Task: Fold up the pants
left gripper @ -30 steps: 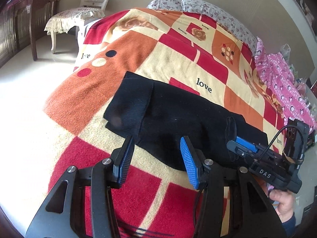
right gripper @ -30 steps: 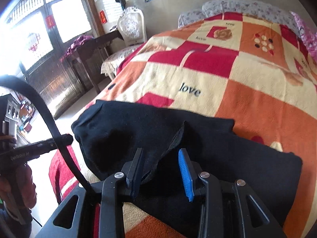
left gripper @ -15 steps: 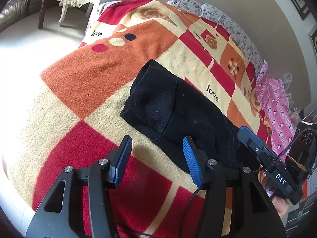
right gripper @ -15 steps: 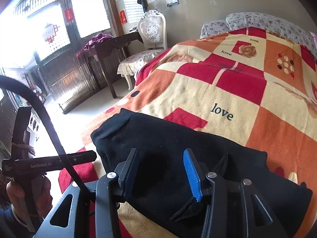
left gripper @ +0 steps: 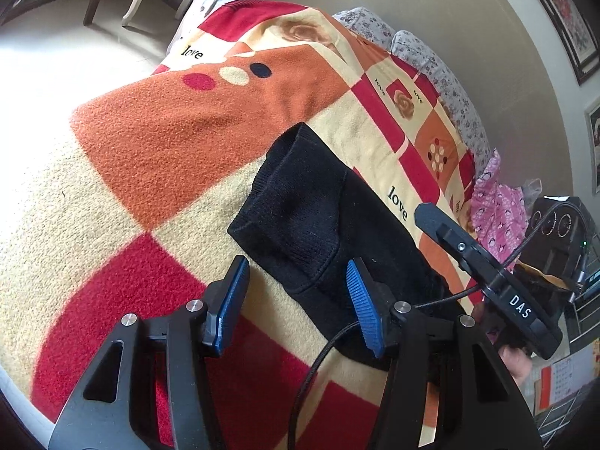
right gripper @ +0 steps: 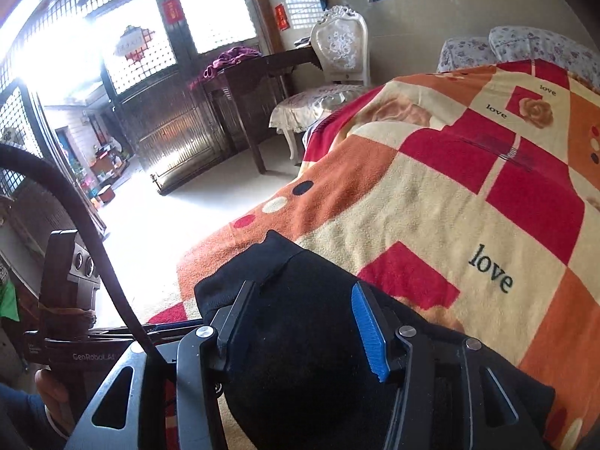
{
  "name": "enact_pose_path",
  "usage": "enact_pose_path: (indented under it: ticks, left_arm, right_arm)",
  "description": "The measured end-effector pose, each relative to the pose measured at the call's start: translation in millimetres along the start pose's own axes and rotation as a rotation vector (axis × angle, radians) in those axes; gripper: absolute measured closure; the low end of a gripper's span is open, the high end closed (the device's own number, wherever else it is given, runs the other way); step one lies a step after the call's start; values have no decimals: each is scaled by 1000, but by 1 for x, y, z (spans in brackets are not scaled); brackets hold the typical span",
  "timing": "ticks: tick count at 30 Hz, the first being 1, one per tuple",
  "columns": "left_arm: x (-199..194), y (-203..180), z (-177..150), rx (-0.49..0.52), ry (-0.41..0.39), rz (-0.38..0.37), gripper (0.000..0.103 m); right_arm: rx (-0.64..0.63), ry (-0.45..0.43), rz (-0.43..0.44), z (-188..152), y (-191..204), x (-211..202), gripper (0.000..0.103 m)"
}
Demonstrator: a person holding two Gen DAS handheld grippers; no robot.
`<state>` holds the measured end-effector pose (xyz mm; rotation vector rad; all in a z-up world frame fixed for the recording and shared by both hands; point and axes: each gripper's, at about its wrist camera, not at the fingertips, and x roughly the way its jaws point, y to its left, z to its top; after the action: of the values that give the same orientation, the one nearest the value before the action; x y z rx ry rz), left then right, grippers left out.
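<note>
We see black knit pants (left gripper: 311, 221) folded into a long flat strip, lying diagonally across a red, orange and cream checked blanket (left gripper: 157, 157), ribbed end pointing away from us.

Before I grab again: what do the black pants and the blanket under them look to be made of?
Black pants: look like a soft matte knit, maybe wool or acrylic; fine ribbing and a stitched hem edge show near the cuff.
Blanket: looks like plush fleece, probably synthetic; its nubby, fuzzy pile shows in the orange and red patches. Fibre of either cannot be confirmed by sight.
</note>
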<state>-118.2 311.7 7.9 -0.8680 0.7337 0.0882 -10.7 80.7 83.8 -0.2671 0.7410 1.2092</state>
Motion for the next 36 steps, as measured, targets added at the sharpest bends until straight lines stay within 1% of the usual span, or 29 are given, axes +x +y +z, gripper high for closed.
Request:
enact_pose_path:
  ticks: [2, 5, 6, 8, 9, 10, 12, 13, 18, 21, 27, 29, 30, 31, 32, 33, 34, 35, 36]
  left_arm:
    - [3, -1, 2, -11, -5, -3, 47]
    - [3, -2, 3, -30, -4, -9, 44]
    - [1, -1, 4, -48, 1, -23, 44]
    - [-5, 2, 4, -67, -13, -92, 43]
    - [-7, 2, 5, -66, -22, -101, 40]
    - [-7, 4, 6, -64, -25, -97, 32]
    - [-1, 7, 8, -82, -14, -80, 31]
    - [-1, 7, 9, -86, -22, -80, 31]
    - [2, 2, 9, -81, -35, -46, 31]
    - [3, 2, 9, -79, -43, -47, 31]
    - [4, 3, 9, -72, -50, -49, 31]
    - [5, 1, 9, -56, -51, -48, 32]
    - [6, 1, 10, -44, -50, -48, 32]
    - [6, 0, 10, -31, -49, -48, 45]
    - [9, 1, 10, -20, -40, -43, 64]
    - [13, 5, 11, -20, -24, -54, 69]
    - [15, 8, 12, -28, -18, -78, 76]
    - [14, 9, 14, -35, -9, -98, 80]
    - [12, 7, 15, -29, -11, -112, 83]
  right_arm:
    - [-16, 24, -10, 5, 0, 12, 53]
    - [-42, 56, -3, 14, 0, 30, 53]
    - [-53, 67, -4, 17, 0, 35, 53]
    - [-67, 81, -13, 22, -1, 42, 53]
    - [-68, 81, -8, 24, -1, 42, 53]
    - [-66, 77, 1, 25, -1, 41, 52]
    - [-60, 66, 11, 24, -2, 39, 48]
    - [-57, 65, 19, 23, -2, 39, 47]
    - [-66, 97, 24, 23, -1, 50, 46]
    - [-71, 133, 54, 32, -3, 64, 46]
    - [-125, 245, 121, 45, 5, 106, 46]
    - [-133, 267, 120, 44, 8, 119, 46]
    - [-142, 275, 99, 44, 9, 125, 55]
    - [-152, 280, 68, 43, 12, 128, 75]
    - [-153, 261, 50, 41, 14, 127, 76]
    - [-153, 242, 54, 40, 17, 123, 84]
    - [-158, 227, 50, 40, 19, 118, 89]
    - [-165, 207, 38, 39, 21, 110, 91]
    - [-159, 185, 37, 40, 22, 100, 92]
